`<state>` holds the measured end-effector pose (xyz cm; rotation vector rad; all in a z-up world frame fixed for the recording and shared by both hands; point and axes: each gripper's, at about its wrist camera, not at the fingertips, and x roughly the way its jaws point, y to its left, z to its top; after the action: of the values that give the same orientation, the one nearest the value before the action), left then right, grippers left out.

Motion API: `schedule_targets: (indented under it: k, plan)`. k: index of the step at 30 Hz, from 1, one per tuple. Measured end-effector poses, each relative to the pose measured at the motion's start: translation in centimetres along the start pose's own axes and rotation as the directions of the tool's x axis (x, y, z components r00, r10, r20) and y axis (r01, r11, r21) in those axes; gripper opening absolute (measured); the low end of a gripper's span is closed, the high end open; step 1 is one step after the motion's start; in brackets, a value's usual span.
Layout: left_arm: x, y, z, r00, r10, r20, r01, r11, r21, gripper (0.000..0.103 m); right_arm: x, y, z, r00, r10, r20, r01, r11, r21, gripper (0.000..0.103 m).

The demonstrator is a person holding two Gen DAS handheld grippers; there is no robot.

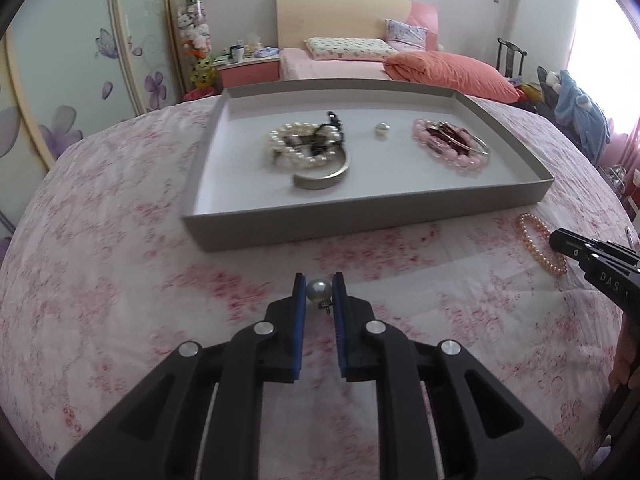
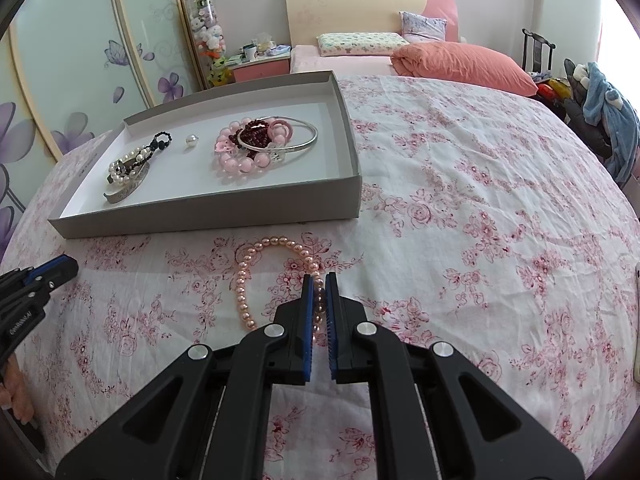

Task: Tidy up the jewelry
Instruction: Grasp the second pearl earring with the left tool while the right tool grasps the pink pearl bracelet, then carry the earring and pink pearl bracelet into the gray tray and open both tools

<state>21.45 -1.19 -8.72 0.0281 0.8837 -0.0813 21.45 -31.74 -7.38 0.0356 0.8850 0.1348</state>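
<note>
In the left wrist view, the left gripper (image 1: 319, 280) is sitting low in the centre of the frame, its blue pads clenched on a pearl earring (image 1: 319, 291) whose small metal fitting is hanging below the bead. Above it, filling the middle of the frame, a shallow grey tray (image 1: 360, 216) is resting on the floral bedspread (image 1: 120, 280). Inside the tray, a white pearl bracelet (image 1: 298, 145) is lying tangled with a black beaded piece (image 1: 335, 121) and touching a silver cuff (image 1: 324, 178) toward the left; a loose pearl (image 1: 381, 128) is sitting alone near the middle, and a pink bead bracelet (image 1: 452, 152) is lying with a thin silver bangle (image 1: 478, 145) on the right. At the right edge, the right gripper (image 1: 560, 242) is reaching onto a peach pearl strand (image 1: 538, 246) lying on the bedspread outside the tray.

In the right wrist view, the right gripper (image 2: 319, 280) is occupying the lower centre, its jaws drawn nearly together and grasping the peach pearl strand (image 2: 244, 280), which is looping out to the left across the bedspread (image 2: 480, 220). The tray (image 2: 200, 208) is lying in the upper left of the frame. The left gripper (image 2: 64, 266) is showing at the left edge, just below the tray's near wall; from here its grip cannot be made out.
</note>
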Motion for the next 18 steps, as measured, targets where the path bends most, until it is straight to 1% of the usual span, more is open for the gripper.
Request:
schedule_targets:
  k: [2, 6, 9, 14, 18]
  plan:
    - [-0.3, 0.4, -0.1, 1.0, -0.003, 0.007, 0.003, 1.0, -0.009, 0.014, -0.2, 0.3, -0.1, 1.0, 0.012, 0.009, -0.012, 1.0, -0.008, 0.007]
    - [-1.2, 1.1, -0.3, 1.0, -0.009, 0.03, 0.01, 0.999, -0.031, 0.014, -1.4, 0.9, -0.2, 0.997, 0.035, 0.07, -0.033, 0.999, -0.03, 0.007]
    - [-2.0, 1.5, -0.3, 0.998, -0.016, 0.055, 0.019, 0.999, -0.047, 0.014, -2.5, 1.2, 0.0, 0.99, 0.071, 0.119, -0.068, 0.997, -0.03, 0.007]
    - [-3.7, 1.4, -0.3, 0.993, -0.021, 0.115, 0.027, 0.998, -0.051, 0.014, -4.7, 1.8, 0.8, 0.97, 0.129, 0.206, -0.124, 0.992, -0.037, 0.007]
    - [-5.4, 1.2, 0.0, 0.983, -0.023, 0.181, 0.033, 0.998, -0.05, 0.014, -6.1, 2.3, 1.3, 0.952, 0.164, 0.257, -0.157, 0.986, -0.047, 0.007]
